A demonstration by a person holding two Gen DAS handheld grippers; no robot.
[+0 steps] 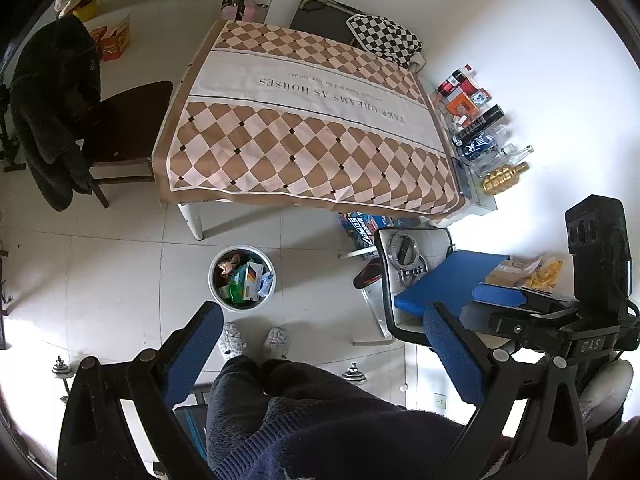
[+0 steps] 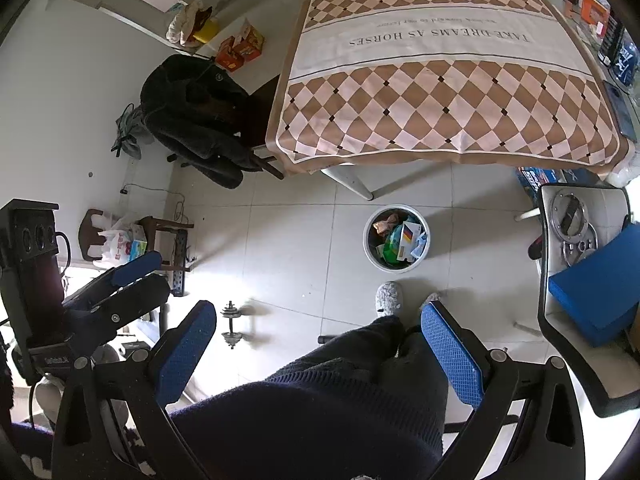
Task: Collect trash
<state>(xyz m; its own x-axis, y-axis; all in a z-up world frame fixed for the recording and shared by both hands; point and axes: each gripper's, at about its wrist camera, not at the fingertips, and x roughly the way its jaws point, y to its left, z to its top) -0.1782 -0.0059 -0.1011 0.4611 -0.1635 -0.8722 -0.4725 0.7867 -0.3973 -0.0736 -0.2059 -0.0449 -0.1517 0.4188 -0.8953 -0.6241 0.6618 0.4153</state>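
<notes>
Both the left tongs (image 1: 324, 354) and the right tongs (image 2: 320, 350) were spread wide and held nothing, raised high above the person's legs, seemingly to survey the room. Directly ahead of the slippers (image 1: 232, 338) stood the white bin (image 1: 242, 278), already holding wrappers and a small carton, set on the floor near the bench leg for easy reach. The bench cloth (image 1: 304, 120) read "TAKE DREAMS AS HORSES"; the bench top appeared free of trash.

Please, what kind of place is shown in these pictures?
Probably a room in a lived-in home: a table with a checkered cloth, a chair draped with a dark jacket, and a small trash bin on the tiled floor.
</notes>
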